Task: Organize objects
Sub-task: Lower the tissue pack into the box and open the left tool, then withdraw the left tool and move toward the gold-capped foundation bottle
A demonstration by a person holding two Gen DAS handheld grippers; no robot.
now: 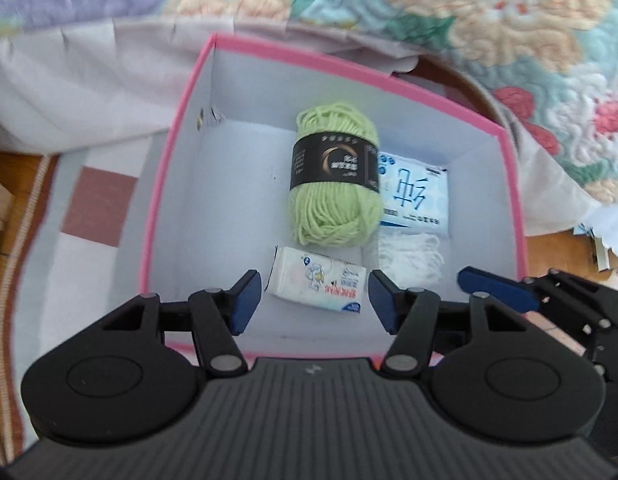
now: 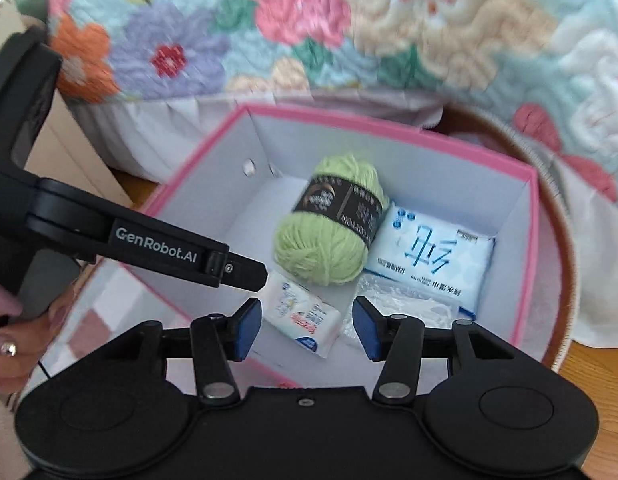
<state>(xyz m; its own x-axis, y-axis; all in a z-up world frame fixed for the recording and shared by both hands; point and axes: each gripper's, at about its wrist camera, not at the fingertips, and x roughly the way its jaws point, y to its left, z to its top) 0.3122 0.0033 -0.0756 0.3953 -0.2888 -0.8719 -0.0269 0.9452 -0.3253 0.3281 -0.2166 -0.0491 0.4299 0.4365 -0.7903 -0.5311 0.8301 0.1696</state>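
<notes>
Both the left gripper (image 1: 313, 303) and right gripper (image 2: 306, 328) hang wide open holding nothing over the pink-rimmed white cardboard box (image 1: 181, 120), where the light green yarn skein (image 1: 335, 178) lies centre, the blue-white tissue pack (image 1: 415, 194) touching it at 3 o'clock, the small white wipes packet (image 1: 319, 280) at 6.

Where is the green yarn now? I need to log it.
In both wrist views, the green yarn lies inside the pink box, left of the blue wipes pack, beyond the small tissue pack.

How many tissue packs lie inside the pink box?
2: a small white tissue pack near the front, a larger blue-and-white tissue pack at right beside the green yarn. Others may be hidden.
</notes>
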